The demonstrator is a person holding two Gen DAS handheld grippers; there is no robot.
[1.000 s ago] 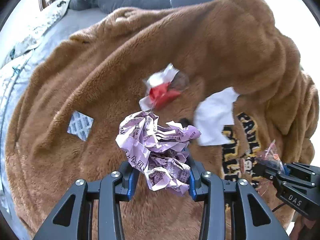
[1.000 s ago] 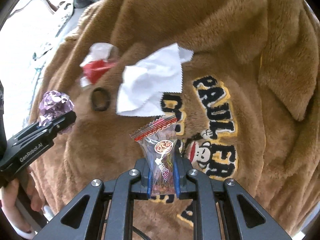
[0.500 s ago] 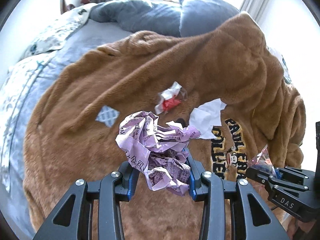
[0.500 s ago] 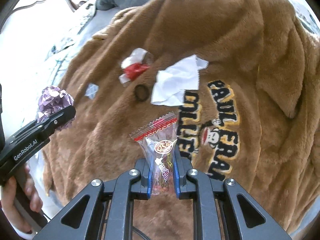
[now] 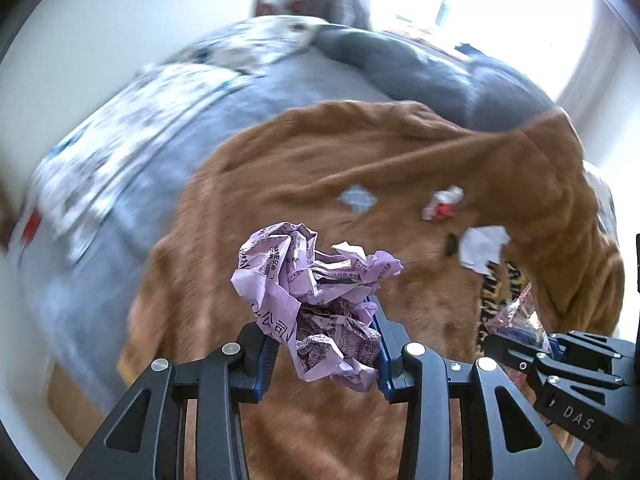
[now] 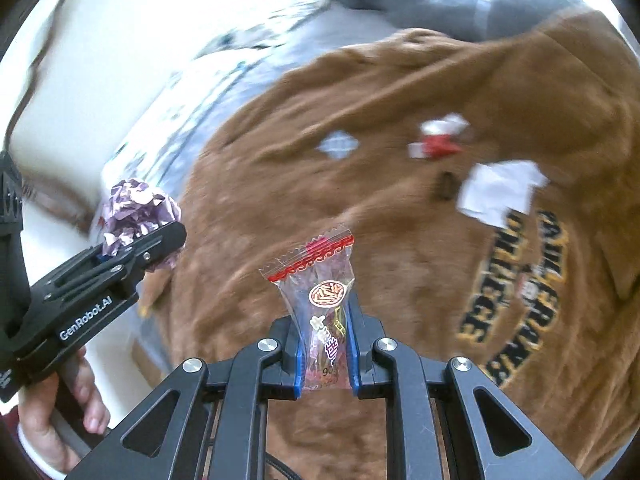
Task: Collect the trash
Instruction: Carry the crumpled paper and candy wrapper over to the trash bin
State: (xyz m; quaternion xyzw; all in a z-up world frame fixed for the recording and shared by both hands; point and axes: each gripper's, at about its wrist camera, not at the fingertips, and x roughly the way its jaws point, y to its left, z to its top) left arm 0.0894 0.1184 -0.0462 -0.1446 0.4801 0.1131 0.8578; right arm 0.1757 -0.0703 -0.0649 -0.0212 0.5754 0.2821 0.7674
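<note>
My left gripper (image 5: 322, 354) is shut on a crumpled purple paper ball (image 5: 312, 296), held high above the brown fleece garment (image 5: 320, 184). In the right wrist view that same paper ball (image 6: 136, 216) shows at the left, in the left gripper (image 6: 140, 246). My right gripper (image 6: 325, 354) is shut on a clear candy wrapper (image 6: 322, 300) with a red band. The candy wrapper (image 5: 516, 316) also shows at the right of the left wrist view. On the garment lie a red-and-white wrapper (image 6: 438, 142), a white tissue (image 6: 498, 190), a small pale packet (image 6: 338, 144) and a dark hair ring (image 6: 444, 188).
The garment lies on a bed with a grey-blue sheet (image 5: 132, 184) and grey pillows (image 5: 420, 72) at the back. A bright window (image 5: 480, 8) is behind. A hand (image 6: 60, 416) holds the left gripper's handle. A wooden bed edge (image 5: 72, 404) shows at lower left.
Both grippers have risen and pulled back from the garment with their loads, and rolled. The litter on the garment now looks smaller and farther right. The bed and window have come into view.
</note>
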